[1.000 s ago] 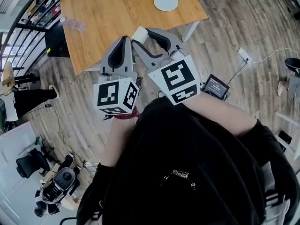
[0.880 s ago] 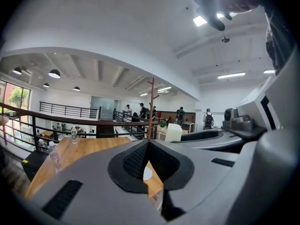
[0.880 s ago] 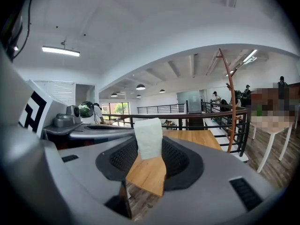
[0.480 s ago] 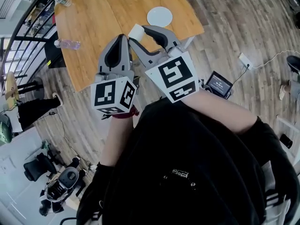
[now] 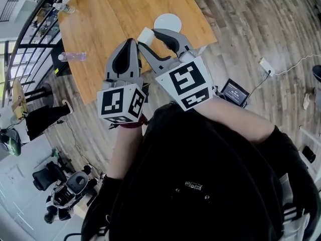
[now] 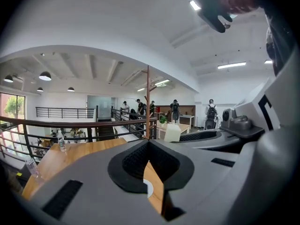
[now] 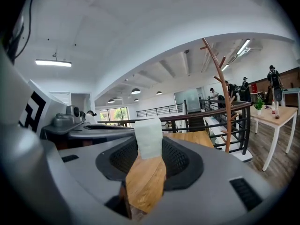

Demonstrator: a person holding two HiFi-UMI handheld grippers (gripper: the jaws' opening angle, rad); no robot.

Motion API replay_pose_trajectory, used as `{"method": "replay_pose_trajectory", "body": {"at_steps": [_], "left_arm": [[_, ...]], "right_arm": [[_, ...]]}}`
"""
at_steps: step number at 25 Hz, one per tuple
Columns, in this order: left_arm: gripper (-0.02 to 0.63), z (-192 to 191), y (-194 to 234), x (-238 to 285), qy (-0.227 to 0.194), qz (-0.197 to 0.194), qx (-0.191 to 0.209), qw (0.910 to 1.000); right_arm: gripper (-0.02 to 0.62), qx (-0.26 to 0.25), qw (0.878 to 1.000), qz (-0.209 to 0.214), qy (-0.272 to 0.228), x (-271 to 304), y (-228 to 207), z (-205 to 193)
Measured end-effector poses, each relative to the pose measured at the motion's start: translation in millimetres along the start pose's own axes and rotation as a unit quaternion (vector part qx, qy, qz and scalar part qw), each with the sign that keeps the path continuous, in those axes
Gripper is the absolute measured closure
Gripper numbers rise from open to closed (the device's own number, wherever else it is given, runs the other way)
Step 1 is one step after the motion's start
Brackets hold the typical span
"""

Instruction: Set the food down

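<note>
The food is a white block, and my right gripper is shut on it, holding it in the air over the near edge of the wooden table. In the right gripper view the block stands upright between the jaw tips of that gripper. A round white plate lies on the table just beyond the block. My left gripper is beside the right one, shut and empty. In the left gripper view its tips meet, and the block shows to the right.
A clear water bottle lies near the table's left edge, and more bottles stand by the railing. On the wood floor to the right are a small screen device and a power strip. A wooden coat stand rises beside a second table.
The table and plate have shifted nearer to the grippers in the head view. Both grippers keep their pose, and the block stays held.
</note>
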State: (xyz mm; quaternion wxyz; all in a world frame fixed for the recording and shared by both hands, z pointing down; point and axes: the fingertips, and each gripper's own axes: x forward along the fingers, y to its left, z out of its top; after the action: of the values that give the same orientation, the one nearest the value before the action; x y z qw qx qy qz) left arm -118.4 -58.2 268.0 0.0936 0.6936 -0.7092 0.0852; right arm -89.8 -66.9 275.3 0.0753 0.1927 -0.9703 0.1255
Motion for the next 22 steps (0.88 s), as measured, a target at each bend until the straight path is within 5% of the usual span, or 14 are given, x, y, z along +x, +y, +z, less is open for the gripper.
{"method": "replay_pose_trajectory", "body": {"at_steps": [8,22], "left_arm": [[0.601,-8,2,22,0.027,-0.013,0.007,0.9995],[0.601,12,26,71,-0.002,-0.059,0.007,0.9982]], "right_arm": [[0.423,0.025,1.0,-0.003,0.01,11,-18,-9],[0.423,0.004,0.999,-0.052,0.001,49,-50,13]]}}
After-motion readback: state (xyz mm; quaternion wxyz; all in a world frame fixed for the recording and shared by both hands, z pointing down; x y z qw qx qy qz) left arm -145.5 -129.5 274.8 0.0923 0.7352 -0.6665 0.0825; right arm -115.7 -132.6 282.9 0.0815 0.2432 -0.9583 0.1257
